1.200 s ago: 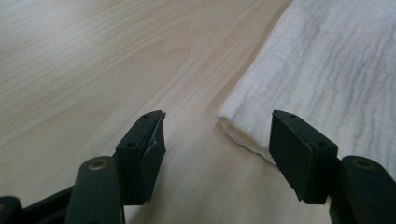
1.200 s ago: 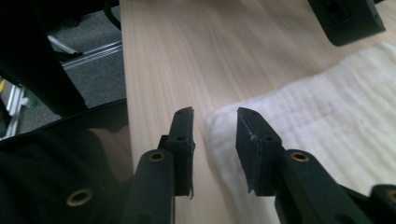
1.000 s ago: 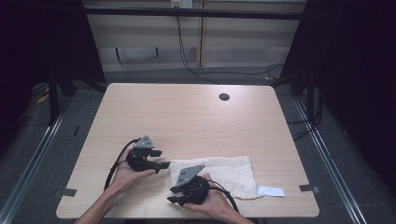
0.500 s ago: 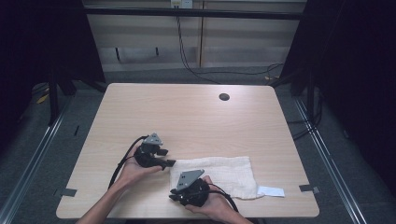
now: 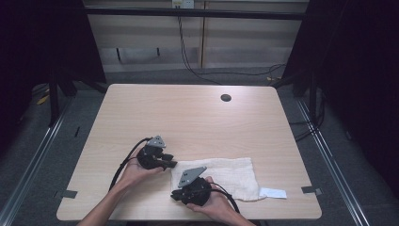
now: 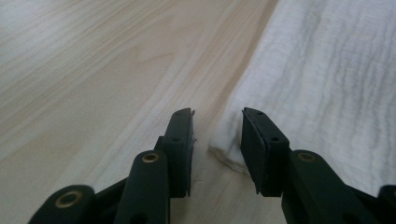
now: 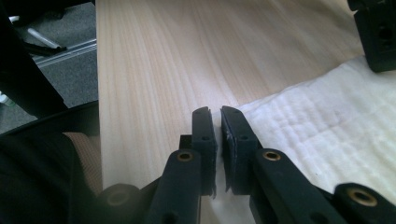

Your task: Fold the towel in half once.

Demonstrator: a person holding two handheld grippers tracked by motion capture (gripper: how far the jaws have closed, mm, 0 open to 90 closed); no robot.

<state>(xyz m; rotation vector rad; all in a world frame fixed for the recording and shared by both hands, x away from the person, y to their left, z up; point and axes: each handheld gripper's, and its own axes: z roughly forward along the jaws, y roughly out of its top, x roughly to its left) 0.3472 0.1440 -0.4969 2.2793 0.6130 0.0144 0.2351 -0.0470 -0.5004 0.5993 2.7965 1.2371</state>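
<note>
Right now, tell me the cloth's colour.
White, with a fine crinkled weave; the cloth shows best in the left gripper view.

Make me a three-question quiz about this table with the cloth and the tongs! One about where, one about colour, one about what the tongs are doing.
1. Where on the table does the cloth lie?
A. by the near edge, right of the middle
B. at the far edge
C. hanging off the left side

2. What colour is the cloth?
A. red
B. white
C. blue

3. How do the jaws of the left tongs stand?
A. apart
B. squeezed tight together
C. clamped on a cup

Answers:
1. A, since the high view shows it close to the person's hands, toward the right.
2. B, since it looks white in every view.
3. A, since the left gripper view shows a gap between the jaws with the cloth's corner in it; they have just been closing.
</note>
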